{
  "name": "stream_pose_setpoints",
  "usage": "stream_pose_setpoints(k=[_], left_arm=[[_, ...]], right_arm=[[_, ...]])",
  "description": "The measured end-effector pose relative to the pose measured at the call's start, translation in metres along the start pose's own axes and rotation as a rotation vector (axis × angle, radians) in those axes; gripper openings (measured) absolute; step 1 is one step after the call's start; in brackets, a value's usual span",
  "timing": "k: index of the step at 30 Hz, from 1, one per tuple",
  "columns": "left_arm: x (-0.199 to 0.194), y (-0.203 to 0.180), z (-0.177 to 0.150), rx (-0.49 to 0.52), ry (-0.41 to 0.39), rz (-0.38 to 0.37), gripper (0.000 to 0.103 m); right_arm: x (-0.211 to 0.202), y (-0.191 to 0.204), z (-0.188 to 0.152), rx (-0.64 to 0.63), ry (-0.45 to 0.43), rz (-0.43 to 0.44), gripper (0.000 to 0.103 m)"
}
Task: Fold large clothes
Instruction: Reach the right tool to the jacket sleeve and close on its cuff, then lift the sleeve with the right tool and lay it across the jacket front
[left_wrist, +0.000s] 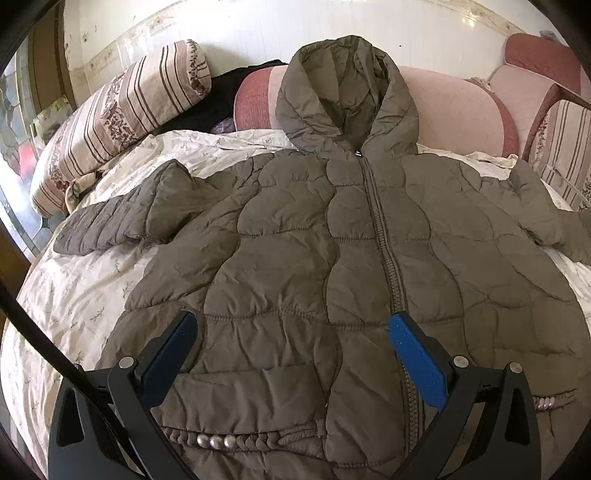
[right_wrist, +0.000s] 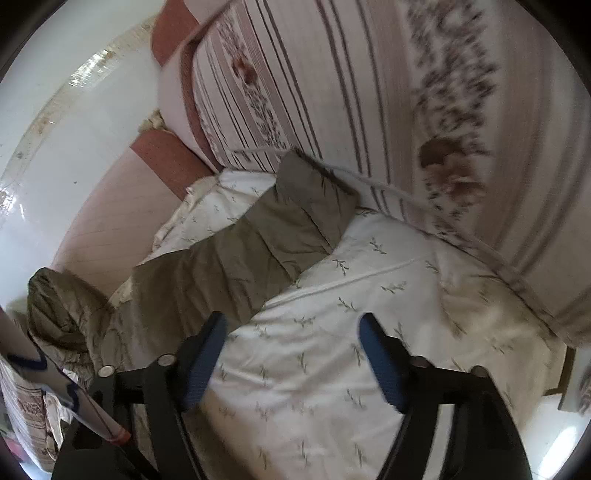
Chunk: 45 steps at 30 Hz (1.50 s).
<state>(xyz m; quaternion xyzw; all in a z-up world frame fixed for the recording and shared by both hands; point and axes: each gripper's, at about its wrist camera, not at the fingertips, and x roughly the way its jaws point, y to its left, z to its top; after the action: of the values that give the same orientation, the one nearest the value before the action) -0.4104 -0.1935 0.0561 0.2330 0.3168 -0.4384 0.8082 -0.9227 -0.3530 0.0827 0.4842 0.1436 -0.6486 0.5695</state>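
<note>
left gripper (left_wrist: 291, 325): jaws wide, nothing between the pads; hangs over the jacket's lower front, tilted down. Probably lining up on the hem or side for a first fold.
left pads (left_wrist: 417, 362): blue, clear of the cloth as far as I can tell.
jacket (left_wrist: 332, 240): straight ahead of the left gripper, flat on the bed, front up, zipped. Olive-brown, puffy, quilted in wavy panels. Bulky, will likely spring back when folded.
hem (left_wrist: 218, 441): nearest, just under the left gripper; gathered trim with a few silver beads.
zipper (left_wrist: 384, 240): runs away from the right-hand pad, up to the collar.
left-side sleeve (left_wrist: 125, 218): ahead and left, out to the side, cuff end bent back. Not yet folded in.
hood (left_wrist: 347, 96): farthest, lies open against the pink headboard (left_wrist: 461, 110).
right gripper (right_wrist: 291, 325): jaws partly apart, empty; over bare sheet (right_wrist: 314, 369), tilted down. View blurred.
other sleeve (right_wrist: 258, 236): ahead and slightly left of the right gripper, near but not between the jaws; spread straight toward the pillow (right_wrist: 369, 92). Likely the right hand's target, to bring it across the body.
pillow: beyond that sleeve's cuff, striped with floral print, touching or almost touching the cuff; cannot tell which.
progress: judged at the start, jacket spread, no fold made.
</note>
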Motion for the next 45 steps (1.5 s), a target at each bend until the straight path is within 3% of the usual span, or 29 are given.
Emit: stream_pose_setpoints(k=[4, 10, 21, 23, 24, 25, 28, 38, 45], left_arm=[[-0.002, 0.004, 0.001, -0.019, -0.008, -0.007, 0.103], [0.000, 0.004, 0.001, -0.024, -0.007, 0.007, 0.103], [0.007, -0.004, -0.002, 0.005, 0.005, 0.021, 0.103], [0.007, -0.003, -0.002, 0.005, 0.004, 0.020, 0.103], [0.007, -0.003, -0.002, 0.007, 0.006, 0.018, 0.103], [0.009, -0.004, -0.002, 0.010, 0.008, 0.019, 0.103], [0.010, -0.004, -0.003, 0.015, 0.013, 0.021, 0.103], [0.008, 0.000, -0.002, 0.003, 0.014, 0.015, 0.103], [0.003, 0.013, 0.002, -0.040, 0.009, 0.013, 0.103]], right_arm=[[0.028, -0.002, 0.018, -0.026, -0.020, -0.043, 0.057], [0.059, -0.021, 0.047, 0.015, -0.060, -0.089, 0.056], [0.117, -0.039, 0.077, 0.032, -0.044, -0.133, 0.056], [0.127, -0.039, 0.078, 0.006, -0.021, -0.136, 0.050], [0.129, -0.036, 0.079, -0.022, -0.023, -0.160, 0.038], [0.127, -0.035, 0.078, -0.035, -0.035, -0.170, 0.026], [0.115, -0.034, 0.075, -0.050, -0.074, -0.164, 0.019], [0.034, -0.003, 0.076, -0.084, -0.184, -0.125, 0.014], [-0.050, 0.061, 0.079, -0.163, -0.267, -0.006, 0.013]])
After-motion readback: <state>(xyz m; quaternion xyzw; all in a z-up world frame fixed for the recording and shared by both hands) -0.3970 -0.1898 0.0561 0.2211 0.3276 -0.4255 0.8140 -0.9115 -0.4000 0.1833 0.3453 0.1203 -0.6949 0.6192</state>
